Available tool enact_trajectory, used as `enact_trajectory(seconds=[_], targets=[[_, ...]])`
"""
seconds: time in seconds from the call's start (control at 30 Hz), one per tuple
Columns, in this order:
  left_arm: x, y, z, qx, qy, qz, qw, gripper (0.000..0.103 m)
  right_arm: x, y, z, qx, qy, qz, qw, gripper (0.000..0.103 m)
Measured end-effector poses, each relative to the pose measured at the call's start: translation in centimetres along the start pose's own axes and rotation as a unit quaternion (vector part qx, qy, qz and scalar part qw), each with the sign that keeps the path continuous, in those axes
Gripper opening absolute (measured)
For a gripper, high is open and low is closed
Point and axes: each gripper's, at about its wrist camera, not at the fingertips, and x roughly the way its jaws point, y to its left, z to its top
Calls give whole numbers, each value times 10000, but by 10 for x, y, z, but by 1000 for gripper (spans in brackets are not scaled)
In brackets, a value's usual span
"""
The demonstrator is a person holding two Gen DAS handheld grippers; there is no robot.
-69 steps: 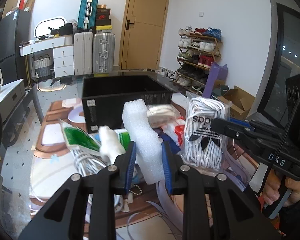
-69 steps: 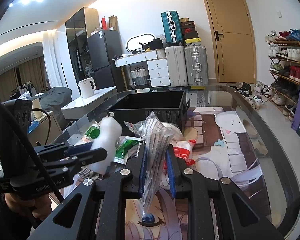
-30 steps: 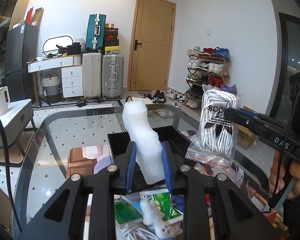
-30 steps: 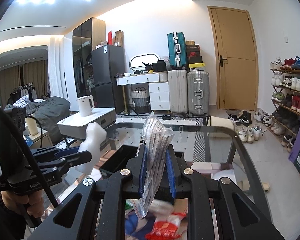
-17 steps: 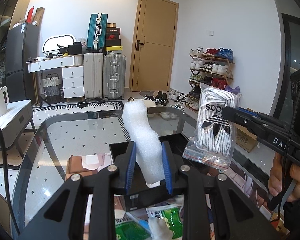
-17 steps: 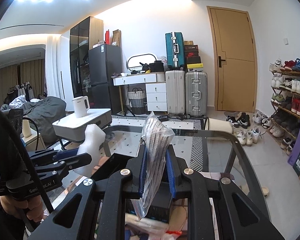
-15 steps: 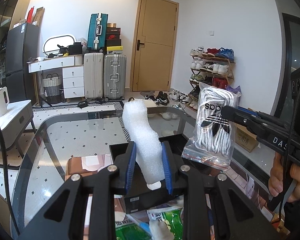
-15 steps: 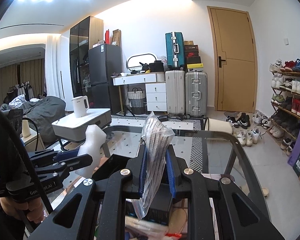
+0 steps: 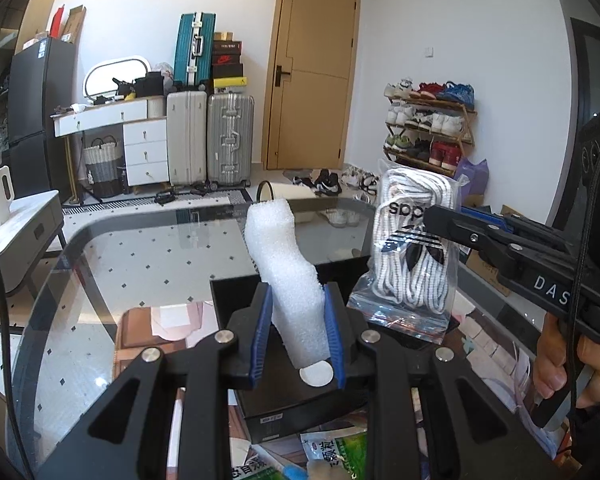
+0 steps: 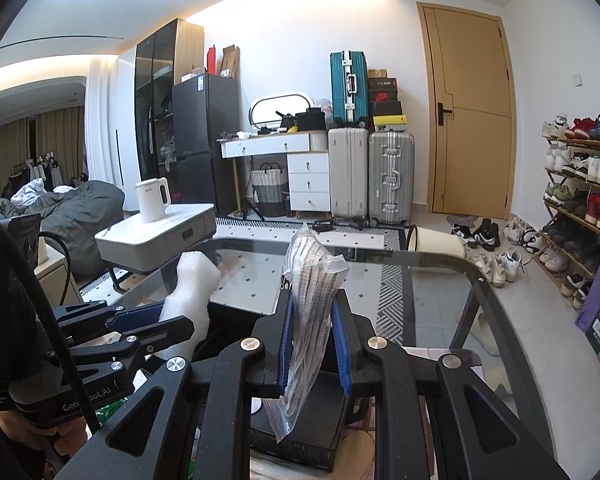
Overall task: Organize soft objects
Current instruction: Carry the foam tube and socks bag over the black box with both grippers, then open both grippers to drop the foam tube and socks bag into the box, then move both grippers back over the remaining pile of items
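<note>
My left gripper (image 9: 296,328) is shut on a white foam piece (image 9: 286,272) that stands up between its blue pads, above the black bin (image 9: 288,396) on the glass table. My right gripper (image 10: 314,338) is shut on a clear zip bag of white shoelaces (image 10: 308,312), which hangs over the same black bin (image 10: 300,428). In the left wrist view that bag of laces (image 9: 414,248) shows to the right, clamped in the right gripper (image 9: 444,220). The right wrist view shows the foam piece (image 10: 190,292) at left in the left gripper (image 10: 156,320).
Green packets (image 9: 328,452) lie on the glass table (image 9: 140,264) in front of the bin. A person's hand (image 9: 560,364) grips the right tool's handle. Beyond the table are suitcases (image 9: 210,140), a white side table with a kettle (image 10: 152,200) and a shoe rack (image 10: 580,184).
Both grippers moved forward and slightly down with their loads. The black bin now sits right under them and the items on the table have slid out of view below.
</note>
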Motion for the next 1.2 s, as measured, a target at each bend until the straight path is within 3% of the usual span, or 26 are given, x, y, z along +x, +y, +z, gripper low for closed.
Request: enact_trajectory(seconds=[0.57,0.67,0.7,0.73,0.77,0.8,0.83,0.97,1.03,1.07,1.1,1.2], targets=[[18,-9,-12,256,677,105,9973,25,46,19,-32,-470,869,85,9951,18],[17,-8,-14,177,693,29,9974,27,42,19,-34,-439,843,107,9954,19],[17,-6,-14,140,719,41,9973,33,39,18,-34,-403,825,114,9957,19],[16,-4,-14,56,763,-2,9971,38,36,17,-34,-361,805,112,9960,22],[15,-2,-14,-16,748,-73,9972,51,33,15,-33,-315,777,109,9964,24],[12,-2,-14,-72,696,-148,9974,55,28,11,-32,-292,767,114,9966,32],[8,0,-13,-103,642,-184,9977,55,24,9,-32,-256,758,129,9967,43],[-5,-1,-11,-108,535,-119,9984,59,5,4,-33,-173,699,125,9973,65],[-11,0,-12,-143,497,-58,9986,79,-6,3,-36,-113,669,142,9976,83],[-15,0,-13,-189,433,7,9989,95,-13,2,-38,-49,629,146,9979,87],[-23,2,-15,-279,308,72,9991,101,-18,1,-41,13,601,161,9981,90],[-33,4,-19,-438,275,48,9986,103,-29,0,-47,189,636,144,9977,101]])
